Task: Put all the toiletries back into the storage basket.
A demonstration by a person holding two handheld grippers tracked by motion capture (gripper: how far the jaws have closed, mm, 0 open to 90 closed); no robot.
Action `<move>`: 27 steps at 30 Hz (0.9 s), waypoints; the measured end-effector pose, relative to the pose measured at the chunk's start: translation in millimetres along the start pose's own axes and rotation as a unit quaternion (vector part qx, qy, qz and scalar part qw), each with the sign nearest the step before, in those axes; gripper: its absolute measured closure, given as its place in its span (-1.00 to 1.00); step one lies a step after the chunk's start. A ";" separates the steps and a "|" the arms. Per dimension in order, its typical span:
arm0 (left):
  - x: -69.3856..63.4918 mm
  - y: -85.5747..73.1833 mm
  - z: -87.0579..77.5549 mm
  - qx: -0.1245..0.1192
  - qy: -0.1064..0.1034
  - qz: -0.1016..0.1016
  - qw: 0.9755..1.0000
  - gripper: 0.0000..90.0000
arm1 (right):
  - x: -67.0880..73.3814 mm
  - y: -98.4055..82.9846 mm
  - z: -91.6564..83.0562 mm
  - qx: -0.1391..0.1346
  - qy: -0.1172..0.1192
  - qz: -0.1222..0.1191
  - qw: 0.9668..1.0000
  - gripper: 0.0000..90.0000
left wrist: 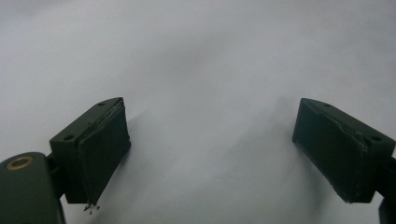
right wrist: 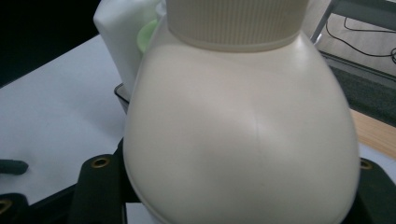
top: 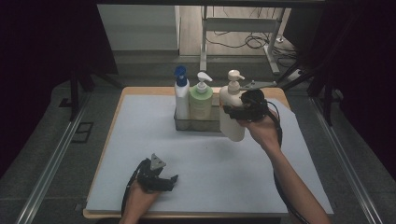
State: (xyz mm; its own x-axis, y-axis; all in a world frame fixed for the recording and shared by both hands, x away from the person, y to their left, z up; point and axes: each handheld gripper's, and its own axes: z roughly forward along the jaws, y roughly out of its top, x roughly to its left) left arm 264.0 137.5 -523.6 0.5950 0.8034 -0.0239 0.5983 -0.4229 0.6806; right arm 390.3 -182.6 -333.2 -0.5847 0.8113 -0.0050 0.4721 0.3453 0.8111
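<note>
The right tool [top: 240, 111] is clamped on the cream pump bottle [top: 232, 112], holding it lifted at the tray's [top: 198, 125] three o'clock edge. At the table's [top: 140, 140] six o'clock, the left tool [top: 163, 179] rests with jaws spread, holding nothing.

Wooden table [top: 122, 95]; grey mat [top: 210, 158]; bottle rack [top: 196, 123].

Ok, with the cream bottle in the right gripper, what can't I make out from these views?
- High view: the hand and right gripper cover the cream pump bottle mid-body; pad contact hidden.
- Right gripper view: the bottle blocks the jaws; its pump is cut off at the top edge.
- High view: the tray interior is hidden behind its wall and the green bottle.
</note>
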 end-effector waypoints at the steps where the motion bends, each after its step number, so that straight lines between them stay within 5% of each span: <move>1: 0.0 0.0 0.0 0.000 0.000 0.000 1.000 -0.77 | -1.1 1.5 0.8 -0.001 -0.002 0.001 1.000 -0.17; 27: 0.0 0.0 0.1 0.000 0.000 0.000 1.000 -0.77 | -23.6 23.9 41.6 -0.011 -0.030 0.024 0.999 -0.17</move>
State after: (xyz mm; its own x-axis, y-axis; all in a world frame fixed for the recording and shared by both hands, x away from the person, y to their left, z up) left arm 264.0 137.4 -523.8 0.5947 0.8036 -0.0241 0.5981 -0.4223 0.6811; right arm 442.9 -173.9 -338.1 -0.5208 0.8537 0.0002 0.4845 0.2954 0.8234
